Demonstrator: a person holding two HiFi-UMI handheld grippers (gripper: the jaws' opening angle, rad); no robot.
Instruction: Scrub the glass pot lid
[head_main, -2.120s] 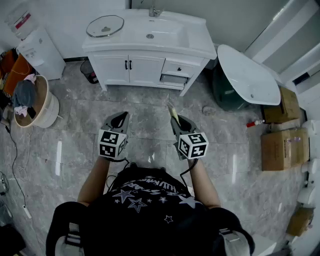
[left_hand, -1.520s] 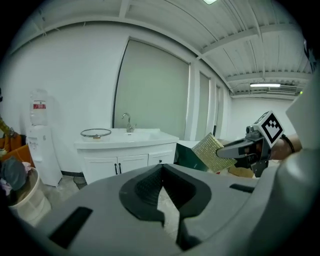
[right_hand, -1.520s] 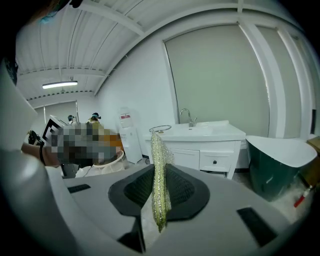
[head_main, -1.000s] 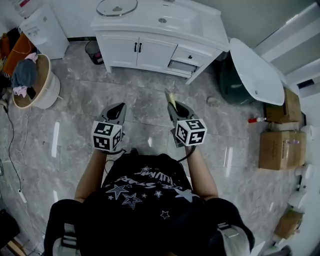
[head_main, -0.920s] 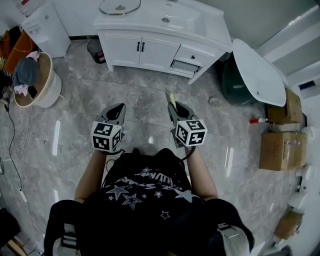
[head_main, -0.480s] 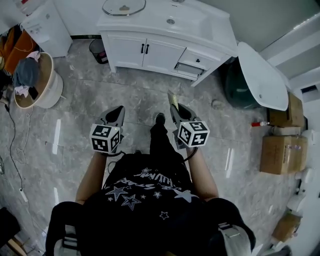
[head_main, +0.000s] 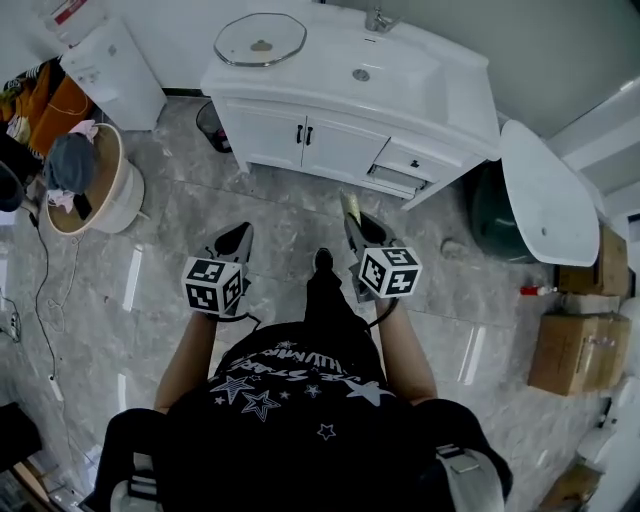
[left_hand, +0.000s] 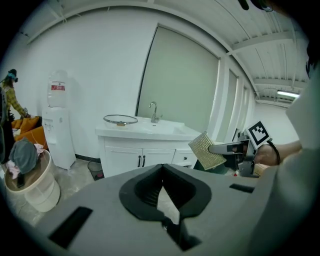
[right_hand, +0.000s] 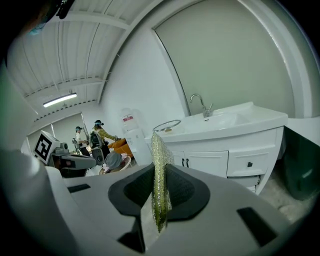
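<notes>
My left gripper (head_main: 240, 235) is pressed together, holding nothing. My right gripper (head_main: 357, 228) pinches a gold scouring pad (right_hand: 159, 172) upright. The glass pot lid (head_main: 260, 40) lies flat on the white vanity (head_main: 330, 150), at its countertop's left end. My 2 grippers hang well short of the vanity's doors.

Round glass pot lid (head_main: 260, 40) flat on vanity (head_main: 318, 88)

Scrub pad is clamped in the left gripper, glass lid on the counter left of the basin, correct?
No: the right gripper clamps the scrub pad, per the right gripper view. The glass lid is on the counter left of the basin.
</notes>
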